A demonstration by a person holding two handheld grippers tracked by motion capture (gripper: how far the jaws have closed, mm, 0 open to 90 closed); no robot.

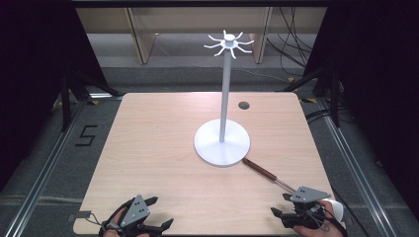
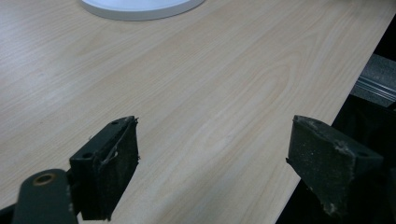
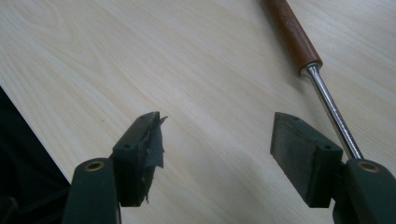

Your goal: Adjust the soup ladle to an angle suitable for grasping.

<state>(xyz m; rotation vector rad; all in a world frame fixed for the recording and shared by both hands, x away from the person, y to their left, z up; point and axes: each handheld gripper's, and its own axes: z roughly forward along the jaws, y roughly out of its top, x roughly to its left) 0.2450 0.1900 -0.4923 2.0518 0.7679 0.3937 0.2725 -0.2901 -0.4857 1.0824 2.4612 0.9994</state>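
Observation:
A white stand (image 1: 226, 84) rises from a round base (image 1: 222, 143) at the middle of the table, with a ring of curved hooks (image 1: 229, 43) on top. A tool with a brown wooden handle (image 1: 259, 169) and a metal shaft lies just right of the base. My left gripper (image 1: 162, 211) rests open at the near left edge, with bare wood between its jaws (image 2: 215, 126) and the base's rim (image 2: 140, 7) far ahead. My right gripper (image 1: 280, 204) is open at the near right. In the right gripper view, the tool's shaft (image 3: 329, 105) runs past the right jaw's outer side, nothing within the gripper (image 3: 218, 120).
The wooden table (image 1: 148, 148) has a dark round hole (image 1: 243, 105) at the back right. Its near edge lies under both grippers. Dark frame posts stand at either side, and cables (image 1: 291, 44) trail on the floor behind, beside wooden shelving.

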